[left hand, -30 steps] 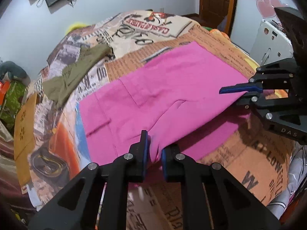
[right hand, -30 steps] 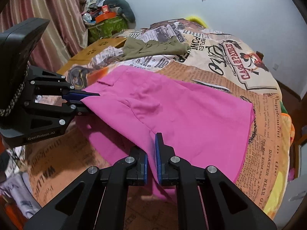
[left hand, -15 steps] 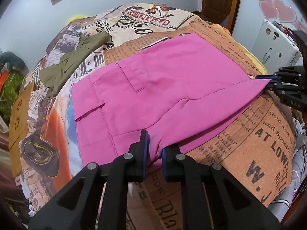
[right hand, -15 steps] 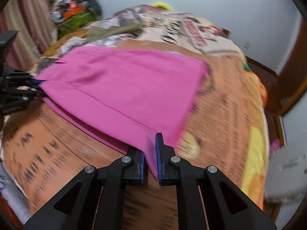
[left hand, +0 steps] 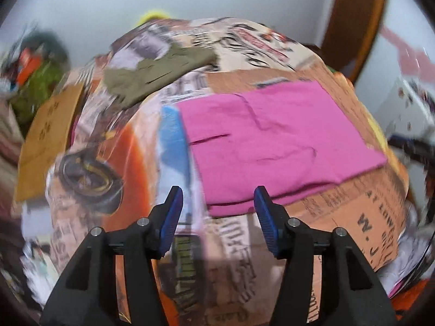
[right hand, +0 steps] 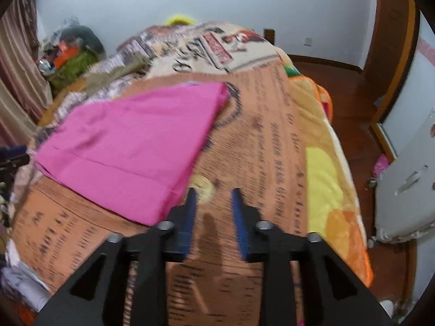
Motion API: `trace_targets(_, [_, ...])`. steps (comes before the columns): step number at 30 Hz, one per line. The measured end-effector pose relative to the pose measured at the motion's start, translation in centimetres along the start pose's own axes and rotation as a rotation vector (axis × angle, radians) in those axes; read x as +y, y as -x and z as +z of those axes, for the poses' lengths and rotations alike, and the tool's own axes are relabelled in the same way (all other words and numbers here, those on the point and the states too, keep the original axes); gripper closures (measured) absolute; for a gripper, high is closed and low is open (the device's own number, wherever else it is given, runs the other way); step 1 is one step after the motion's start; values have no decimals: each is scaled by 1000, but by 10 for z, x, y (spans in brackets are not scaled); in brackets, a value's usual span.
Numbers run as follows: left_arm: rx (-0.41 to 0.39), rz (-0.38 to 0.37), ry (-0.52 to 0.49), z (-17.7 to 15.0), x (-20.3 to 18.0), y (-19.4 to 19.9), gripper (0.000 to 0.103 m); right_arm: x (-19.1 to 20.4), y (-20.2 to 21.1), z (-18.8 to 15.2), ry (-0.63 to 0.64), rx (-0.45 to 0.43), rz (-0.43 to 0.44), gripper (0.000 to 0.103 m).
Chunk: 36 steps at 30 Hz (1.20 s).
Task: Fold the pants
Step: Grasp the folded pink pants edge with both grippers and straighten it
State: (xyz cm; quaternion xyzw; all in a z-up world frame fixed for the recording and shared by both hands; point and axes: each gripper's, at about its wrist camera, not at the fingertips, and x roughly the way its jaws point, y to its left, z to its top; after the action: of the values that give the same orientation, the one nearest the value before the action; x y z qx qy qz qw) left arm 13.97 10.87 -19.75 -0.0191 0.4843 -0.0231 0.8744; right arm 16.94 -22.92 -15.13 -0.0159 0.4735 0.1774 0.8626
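The pink pants (left hand: 274,138) lie flat, folded over, on the newspaper-print bedspread (left hand: 353,217). In the left wrist view my left gripper (left hand: 217,201) hangs just above their near left corner, jaws opening, nothing pressed between the blue pads (left hand: 170,222). In the right wrist view the pink pants (right hand: 130,146) lie to the left. My right gripper (right hand: 213,203) stands just off their near right corner, jaws opening over bare bedspread (right hand: 272,149), holding nothing. The right gripper also shows blurred at the right edge of the left wrist view.
Olive green pants (left hand: 155,73) lie crumpled farther up the bed. A cardboard box (left hand: 46,138) and a pile of clutter (right hand: 70,54) sit beyond the bed's left side. A white cabinet (right hand: 407,179) and a wooden door (right hand: 391,32) stand to the right.
Both grippers let go of the pink pants and their jaws parted. The lifted edge now lies flat on the bed. Both hands drew back and outward from the cloth.
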Motion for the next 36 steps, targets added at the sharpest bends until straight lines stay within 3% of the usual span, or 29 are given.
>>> trace_targets(1, [4,-11,35,1,7,-1,49,4,1,1,-1,-14,12,61])
trace_targets(5, [14,-49,109,3,17,-7,49,21,-1,1,-3,-36,65,59])
trace_targets(11, [62,-60,119,1,8,-29,50,32,-22,-11,-20,20,96,59])
trace_targets(17, [82,-77,122,0,5,-39,73,32,-31,-23,-35,42,111,60])
trace_targets(20, [61,-49,82,0,0,-35,77,34,-30,-24,-28,29,106,83])
trace_targets(24, [43,-18,47,0,-4,-31,88,42,-28,-24,37,5,51,95])
trace_targets(30, [-35,-6,7,6,-8,-11,92,36,-25,-18,38,-24,48,99])
trace_targets(36, [-49,28,-15,11,-12,-4,93,35,-13,-4,70,-90,12,100])
